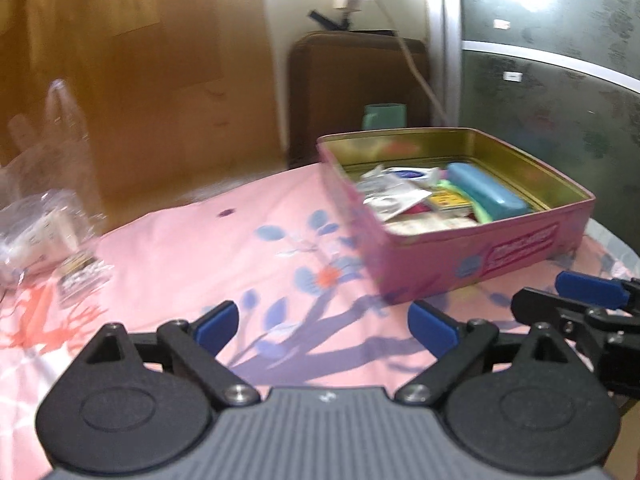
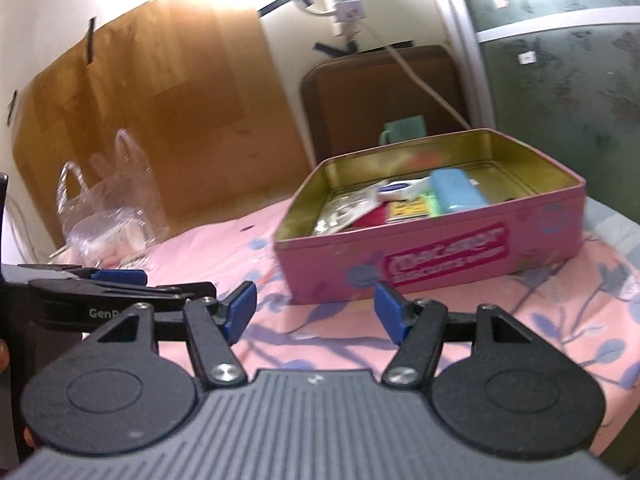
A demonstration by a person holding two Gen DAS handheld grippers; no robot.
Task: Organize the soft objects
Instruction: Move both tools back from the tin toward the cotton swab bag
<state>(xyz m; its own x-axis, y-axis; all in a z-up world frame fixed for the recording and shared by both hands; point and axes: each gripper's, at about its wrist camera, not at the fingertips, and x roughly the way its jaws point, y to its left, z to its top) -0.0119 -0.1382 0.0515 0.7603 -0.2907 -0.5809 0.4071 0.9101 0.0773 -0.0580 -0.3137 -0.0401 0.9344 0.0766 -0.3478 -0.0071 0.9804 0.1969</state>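
Left wrist view: the left gripper (image 1: 324, 330) stands with its blue pads spread wide and nothing between them, above a pink flowered cloth (image 1: 192, 236). At 3 o'clock the right gripper (image 1: 580, 300) pokes in, cut off by the frame edge; in the right wrist view the right gripper (image 2: 316, 312) is likewise spread and empty, with the left gripper (image 2: 116, 284) lying alongside at 9 o'clock.

Beyond the left pads the cloth runs bare up to 12 o'clock, where its far edge meets a brown board (image 1: 140, 80). At 2 o'clock sits the open pink tin (image 1: 472, 248), its near corner close ahead of the right pad. Inside lie a teal case (image 1: 486, 192), white sachets (image 1: 392, 196) and a yellow packet (image 1: 448, 200), all blurred; print on them cannot be read.

At 9 o'clock a clear plastic bag (image 1: 48, 216) holding small packets rests on the cloth, partly cut off and smeared.

Farther back, behind the tin, a green mug (image 1: 384, 116) stands before a brown chair back (image 1: 356, 92).
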